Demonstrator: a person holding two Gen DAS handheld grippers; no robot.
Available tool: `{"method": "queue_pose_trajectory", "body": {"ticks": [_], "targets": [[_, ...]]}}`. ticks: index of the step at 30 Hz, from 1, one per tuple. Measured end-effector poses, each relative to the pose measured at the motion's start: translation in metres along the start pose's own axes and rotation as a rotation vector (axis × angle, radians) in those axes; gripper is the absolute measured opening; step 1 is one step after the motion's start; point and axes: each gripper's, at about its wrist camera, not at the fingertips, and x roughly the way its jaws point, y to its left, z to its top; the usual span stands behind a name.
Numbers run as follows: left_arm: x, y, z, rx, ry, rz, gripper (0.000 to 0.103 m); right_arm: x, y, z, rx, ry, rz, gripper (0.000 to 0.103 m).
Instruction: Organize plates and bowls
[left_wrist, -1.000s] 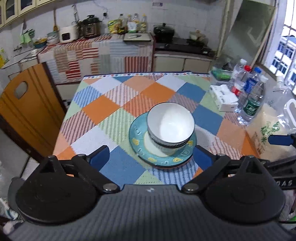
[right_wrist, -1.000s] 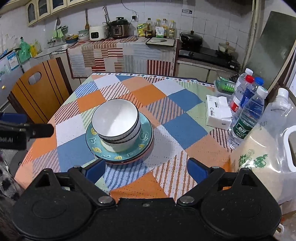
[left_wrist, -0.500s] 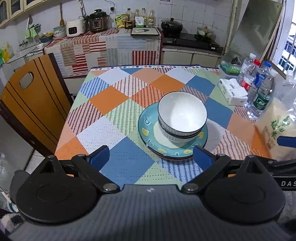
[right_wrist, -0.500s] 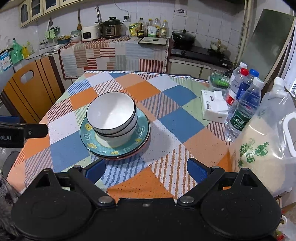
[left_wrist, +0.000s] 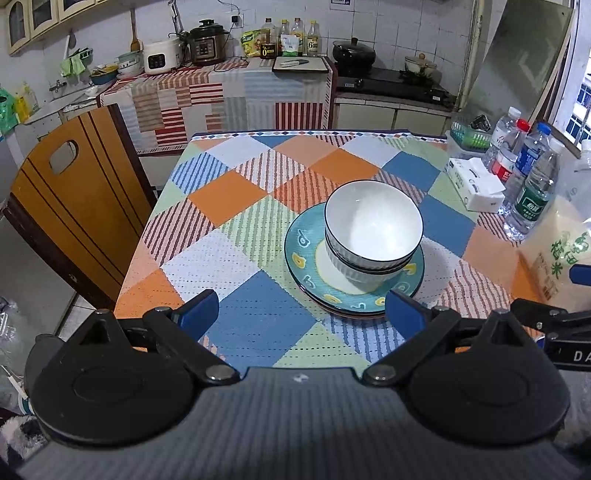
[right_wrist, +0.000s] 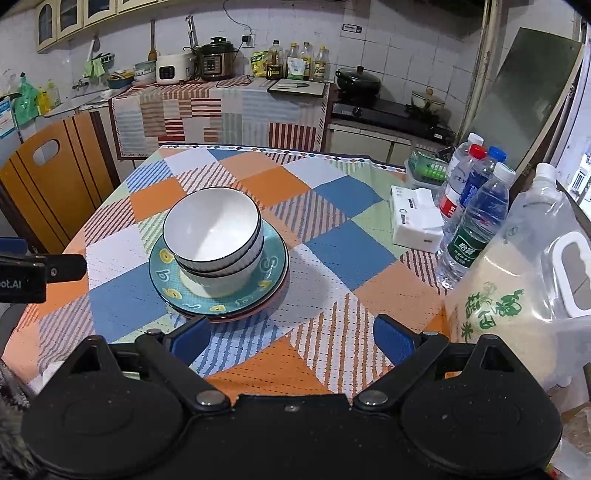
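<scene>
Left gripper: I have its jaws spread wide and empty, held back at the near edge of the table, short of the stack.
Right gripper: also spread apart with nothing between the fingers, hanging at the near edge beside the left one.
Stack: two white bowls sit nested on a teal plate, with an orange-rimmed plate showing just under it, all mid-table on the patchwork cloth.
Progress: I judge the sorting done or close to it; nothing else loose shows.
Risk, stack: the bowls sit toward one side of the teal plate, not centred, so a nudge from either fingertip could slide or tip them.
Risk, cloth: if I catch the cloth at the near edge, I drag the whole stack with it.
Risk, right side: water bottles, a tissue pack and a rice jug crowd that side; a wide swing of my right gripper could topple a bottle.
Risk, grippers: both sit near each other, so a careless move could knock them together.
</scene>
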Motion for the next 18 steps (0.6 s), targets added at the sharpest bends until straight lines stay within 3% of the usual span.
{"method": "queue_pose_trajectory", "body": {"ticks": [18], "targets": [[0.0031, 0.0008, 0.0038, 0.001, 0.013, -0.025, 0.098, 0.0054, -0.0025, 0.0027, -0.003, 0.004, -0.041, 0.097]]}}
